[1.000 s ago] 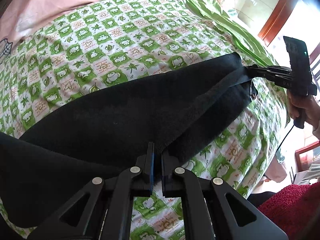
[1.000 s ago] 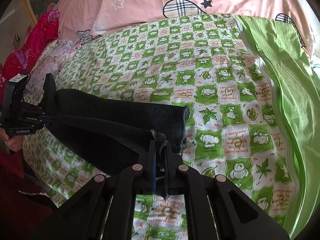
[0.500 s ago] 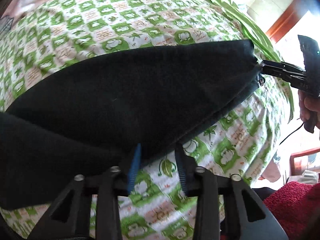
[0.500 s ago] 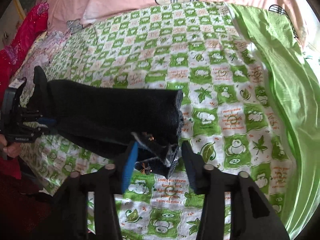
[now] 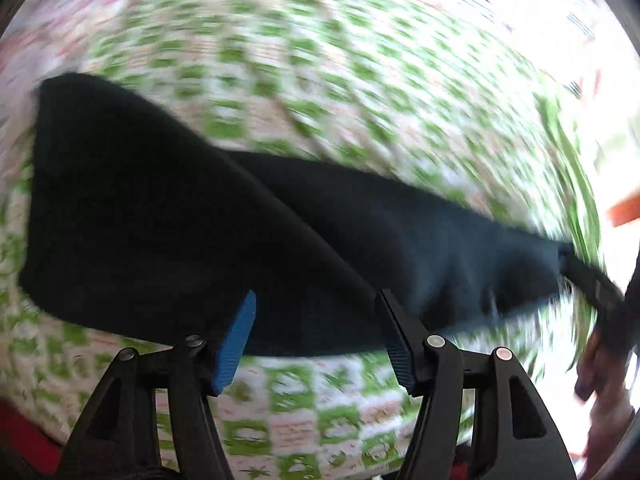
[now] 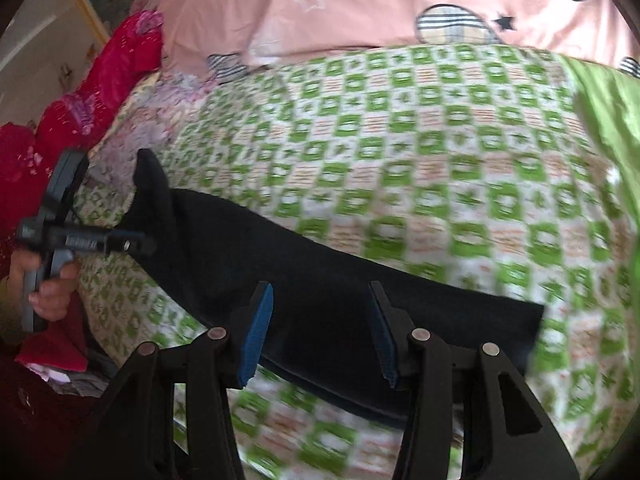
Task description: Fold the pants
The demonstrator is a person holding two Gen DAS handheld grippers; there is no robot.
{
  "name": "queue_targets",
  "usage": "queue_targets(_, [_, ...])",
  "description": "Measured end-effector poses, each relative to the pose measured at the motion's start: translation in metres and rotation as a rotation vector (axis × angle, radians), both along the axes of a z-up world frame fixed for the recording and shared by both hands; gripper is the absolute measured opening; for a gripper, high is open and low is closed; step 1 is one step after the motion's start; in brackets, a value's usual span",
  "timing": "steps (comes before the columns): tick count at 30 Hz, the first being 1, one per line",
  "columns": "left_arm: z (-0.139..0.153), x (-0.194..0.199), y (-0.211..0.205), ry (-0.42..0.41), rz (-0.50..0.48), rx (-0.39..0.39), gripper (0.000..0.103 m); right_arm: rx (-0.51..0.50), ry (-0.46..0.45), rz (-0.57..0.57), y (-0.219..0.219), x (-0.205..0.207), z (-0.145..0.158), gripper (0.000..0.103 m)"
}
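The black pants [image 5: 248, 240] lie folded lengthwise as a long band on the green and white checked bedspread [image 5: 360, 80]. My left gripper [image 5: 316, 332] is open and empty, its blue pads just over the near edge of the pants. My right gripper [image 6: 320, 328] is open and empty above the pants [image 6: 320, 280] near their right end. In the right wrist view the left gripper [image 6: 132, 240] shows at the pants' left end. In the left wrist view the right gripper [image 5: 592, 284] shows blurred at the pants' right end.
Pink pillows [image 6: 360, 4] lie at the head of the bed. A red quilt [image 6: 100, 80] is bunched at the left side. A plain green sheet [image 6: 612, 112] runs along the right edge. The near bed edge drops off below both grippers.
Both grippers went from shut on the pants to fully open and let the fabric drop flat. Both cameras have swung, with motion blur, and now sit over the near edge.
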State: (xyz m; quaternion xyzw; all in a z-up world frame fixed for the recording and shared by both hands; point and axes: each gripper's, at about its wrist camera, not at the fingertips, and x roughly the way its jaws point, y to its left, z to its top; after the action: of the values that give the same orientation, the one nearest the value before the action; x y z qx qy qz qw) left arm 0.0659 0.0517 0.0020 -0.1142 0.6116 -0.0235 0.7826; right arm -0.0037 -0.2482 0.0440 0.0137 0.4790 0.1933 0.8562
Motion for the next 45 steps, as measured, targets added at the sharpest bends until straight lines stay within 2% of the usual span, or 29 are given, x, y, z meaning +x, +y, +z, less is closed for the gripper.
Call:
queue_targets(3, [0.006, 0.027, 0.042, 0.051, 0.151, 0.032, 0.064, 0.035, 0.031, 0.075, 0.037, 0.012, -0.011, 0.049])
queue_targets(5, [0.010, 0.045, 0.070, 0.075, 0.263, 0.024, 0.064, 0.032, 0.047, 0.145, 0.068, 0.020, -0.020, 0.049])
queue_targets(9, [0.018, 0.071, 0.108, 0.090, 0.388, 0.024, 0.064, 0.033, 0.065, 0.271, 0.123, 0.033, -0.033, 0.049])
queue_targets(15, [0.014, 0.094, 0.135, 0.126, 0.464, 0.051, 0.065, 0.029, 0.095, 0.375, 0.174, 0.048, -0.052, 0.049])
queue_targets(19, [0.006, 0.101, 0.142, 0.143, 0.484, 0.073, 0.065, 0.016, 0.118, 0.407, 0.192, 0.058, -0.064, 0.049])
queue_targets(25, [-0.001, 0.101, 0.153, 0.150, 0.513, 0.047, 0.065, 0.017, 0.145, 0.422, 0.203, 0.069, -0.073, 0.049])
queue_targets(26, [-0.002, 0.101, 0.154, 0.147, 0.514, 0.047, 0.064, 0.013, 0.143, 0.427, 0.205, 0.070, -0.073, 0.047])
queue_targets(27, [-0.002, 0.100, 0.156, 0.146, 0.512, 0.050, 0.058, 0.007, 0.141, 0.436, 0.207, 0.070, -0.075, 0.044])
queue_targets(28, [-0.002, 0.099, 0.157, 0.145, 0.507, 0.049, 0.054, -0.003, 0.142, 0.446, 0.209, 0.070, -0.076, 0.033])
queue_targets(29, [-0.003, 0.097, 0.159, 0.142, 0.504, 0.042, 0.041, -0.014, 0.149, 0.459, 0.211, 0.070, -0.078, 0.021])
queue_targets(30, [-0.003, 0.093, 0.158, 0.139, 0.503, 0.035, 0.025, -0.018, 0.152, 0.469, 0.213, 0.069, -0.079, 0.016])
queue_targets(31, [-0.005, 0.092, 0.158, 0.139, 0.502, 0.022, 0.019, -0.022, 0.151, 0.477, 0.215, 0.068, -0.079, 0.010])
queue_targets(33, [-0.006, 0.085, 0.156, 0.119, 0.499, 0.005, 0.010, -0.029, 0.134, 0.495, 0.218, 0.065, -0.077, 0.007])
queue_targets(37, [0.007, 0.060, 0.155, 0.043, 0.482, 0.005, 0.007, -0.024, 0.107, 0.527, 0.221, 0.057, -0.065, 0.006])
queue_targets(39, [0.011, 0.047, 0.157, 0.030, 0.484, 0.008, 0.006, -0.023, 0.093, 0.543, 0.222, 0.052, -0.059, 0.006])
queue_targets(45, [0.018, 0.001, 0.171, -0.029, 0.536, -0.062, 0.005, -0.046, 0.065, 0.589, 0.231, 0.036, -0.049, 0.006])
